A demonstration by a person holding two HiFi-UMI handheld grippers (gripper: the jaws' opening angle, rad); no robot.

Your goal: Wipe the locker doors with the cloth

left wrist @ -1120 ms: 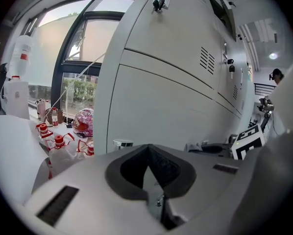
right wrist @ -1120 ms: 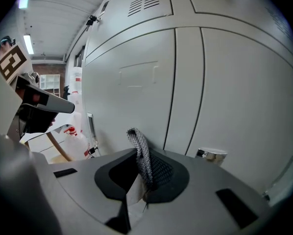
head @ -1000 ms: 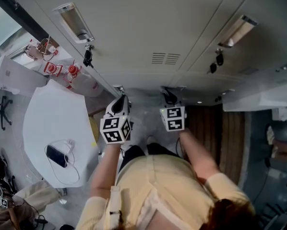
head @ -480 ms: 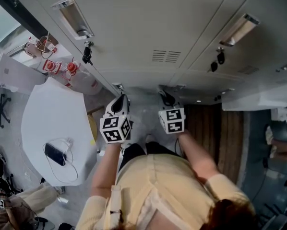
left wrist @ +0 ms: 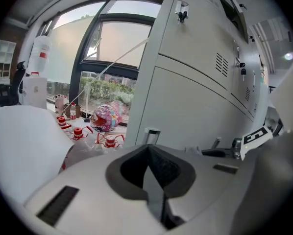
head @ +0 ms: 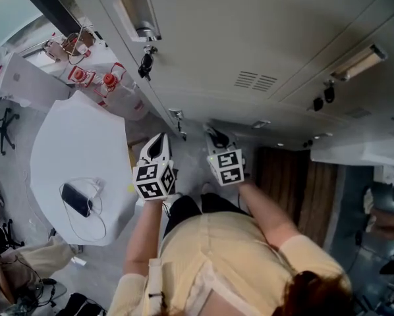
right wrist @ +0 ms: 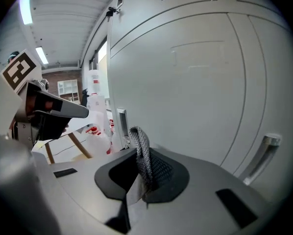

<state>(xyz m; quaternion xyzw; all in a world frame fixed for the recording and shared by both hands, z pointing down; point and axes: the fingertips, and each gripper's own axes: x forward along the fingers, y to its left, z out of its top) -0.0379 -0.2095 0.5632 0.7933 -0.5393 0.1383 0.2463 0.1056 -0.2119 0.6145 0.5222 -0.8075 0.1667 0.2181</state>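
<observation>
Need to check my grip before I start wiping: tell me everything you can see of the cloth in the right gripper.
The cloth is grey with a woven, mesh-like texture. Only a narrow folded loop of it shows, poking up from between the jaws of the right gripper, which are shut on it. The loop stands roughly upright, close before the pale locker door; whether it touches the door cannot be told. The rest is hidden, and the head view does not show it.
</observation>
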